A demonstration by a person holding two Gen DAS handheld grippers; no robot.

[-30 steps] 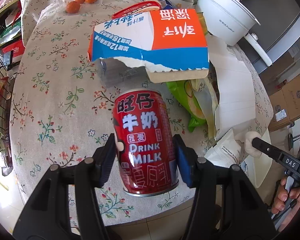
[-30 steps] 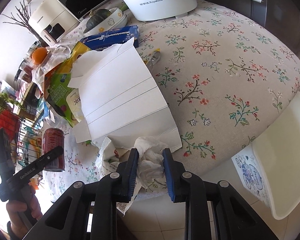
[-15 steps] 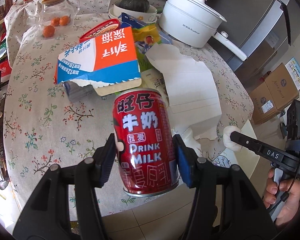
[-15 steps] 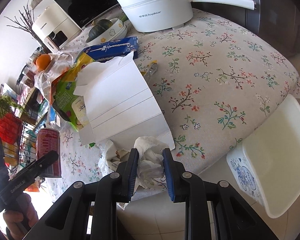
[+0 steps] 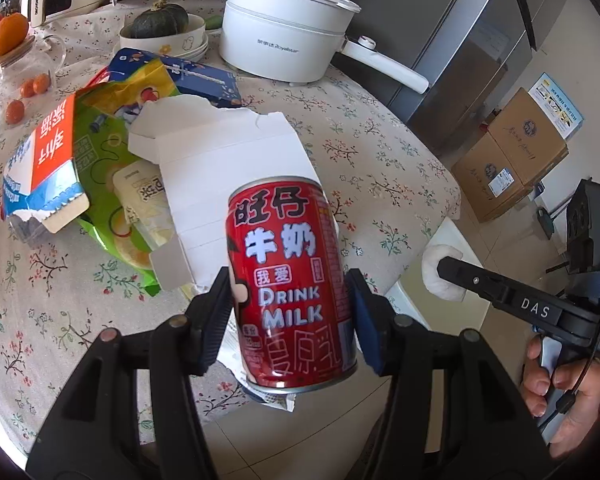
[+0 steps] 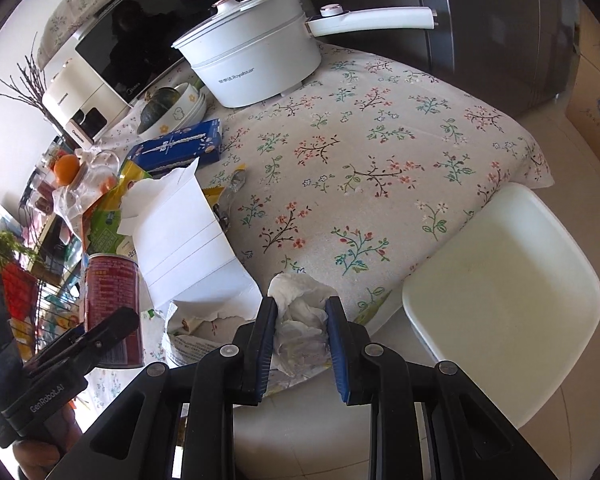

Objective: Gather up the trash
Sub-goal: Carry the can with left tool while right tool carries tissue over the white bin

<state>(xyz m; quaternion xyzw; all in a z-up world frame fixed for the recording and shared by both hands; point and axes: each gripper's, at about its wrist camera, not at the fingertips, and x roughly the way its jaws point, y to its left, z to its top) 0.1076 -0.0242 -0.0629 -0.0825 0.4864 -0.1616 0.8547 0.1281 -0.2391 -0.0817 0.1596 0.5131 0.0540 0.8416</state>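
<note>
Red can (image 5: pixel 290 284) is pinched upright in left gripper (image 5: pixel 290 320), held off table (image 6: pixel 380 140) edge; tissue (image 6: pixel 300 320) is clamped in right gripper (image 6: pixel 300 340); white bin (image 6: pixel 500 300) lies just right of tissue, so right hand is judged nearer for the drop.

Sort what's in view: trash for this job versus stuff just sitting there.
Trash: red milk can in left claw; crumpled tissue in right claw; torn white box; green snack bag.
Just there: white pot; pumpkin bowl; orange.
</note>
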